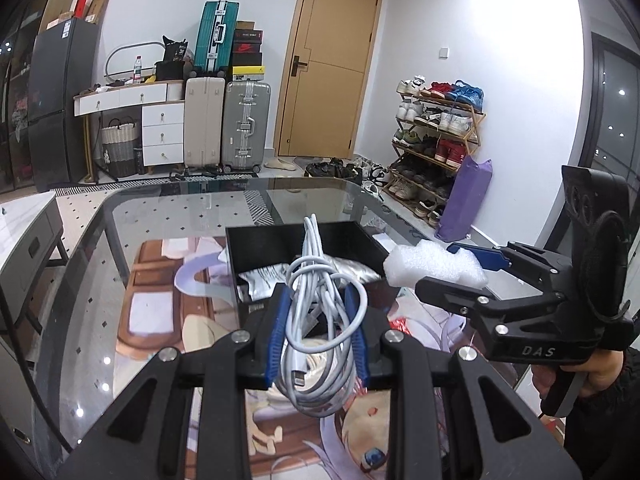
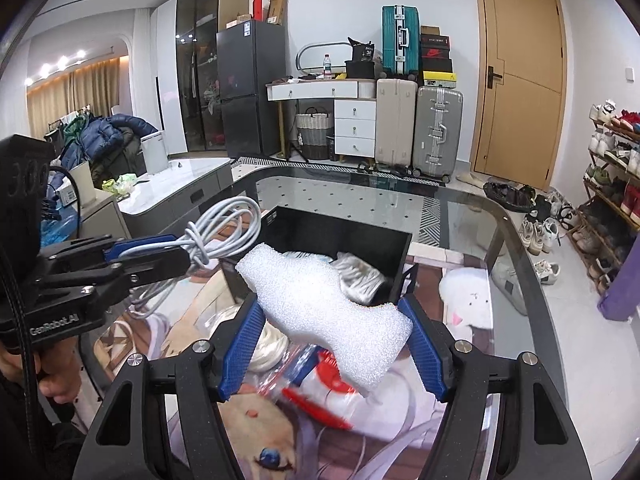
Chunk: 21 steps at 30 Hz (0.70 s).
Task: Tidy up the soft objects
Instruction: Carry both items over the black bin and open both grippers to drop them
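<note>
In the left wrist view, the left gripper (image 1: 318,334) fills the lower centre, its two blue-padded fingers (image 1: 275,332) pressed tight on one bundle of pale grey cable (image 1: 320,320). The cable is looped and knotted around itself, with a plug end hanging low between the pads. Behind it, at mid-frame, sits one black box (image 1: 296,248) on the glass surface (image 1: 160,216), holding silvery crumpled material that is partly hidden by the cable. At the right, the right gripper (image 1: 460,270) holds one block of white foam (image 1: 434,266); a hand (image 1: 592,376) grips its handle, cut off by the frame edge.

In the right wrist view, the right gripper (image 2: 334,344) is at lower centre, its fingers (image 2: 240,348) partly spread and clamped on the wavy-edged, coarse-textured foam (image 2: 320,304), which hangs above the surface (image 2: 460,208) in front of the box (image 2: 320,228). Under it lies a clear bag (image 2: 316,384) with red print, blurred. At the left, the left gripper (image 2: 176,254) grips the cable (image 2: 224,228). One white plush toy (image 2: 468,304) lies right of the box.
</note>
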{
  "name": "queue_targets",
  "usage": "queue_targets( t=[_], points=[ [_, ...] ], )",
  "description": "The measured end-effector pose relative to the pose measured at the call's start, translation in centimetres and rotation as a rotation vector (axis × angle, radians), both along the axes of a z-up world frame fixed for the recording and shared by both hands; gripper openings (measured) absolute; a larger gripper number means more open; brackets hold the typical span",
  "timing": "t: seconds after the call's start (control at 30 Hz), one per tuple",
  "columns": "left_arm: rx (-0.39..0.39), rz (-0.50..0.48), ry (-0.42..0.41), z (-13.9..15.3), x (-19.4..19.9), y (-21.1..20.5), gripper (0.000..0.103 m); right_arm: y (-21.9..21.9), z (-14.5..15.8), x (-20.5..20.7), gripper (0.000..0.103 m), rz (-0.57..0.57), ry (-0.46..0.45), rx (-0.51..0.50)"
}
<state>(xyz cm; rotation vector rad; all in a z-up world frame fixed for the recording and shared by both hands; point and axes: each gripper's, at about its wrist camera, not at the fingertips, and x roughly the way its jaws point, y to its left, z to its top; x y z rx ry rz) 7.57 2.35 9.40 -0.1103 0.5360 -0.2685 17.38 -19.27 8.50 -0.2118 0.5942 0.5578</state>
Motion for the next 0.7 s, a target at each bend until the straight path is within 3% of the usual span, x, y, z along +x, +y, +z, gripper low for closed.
queue_targets(
  t=[0.4, 0.7],
  points=[
    [-0.018, 0.024, 0.020, 0.5, 4.3, 0.9, 0.027, 0.4, 0.3, 4.4, 0.070, -0.009, 0.003, -0.006],
    [-0.008, 0.022, 0.066, -0.9, 7.8, 0.8, 0.027, 1.4, -0.6, 7.3, 0.070, -0.010, 0.025, -0.026]
  ],
)
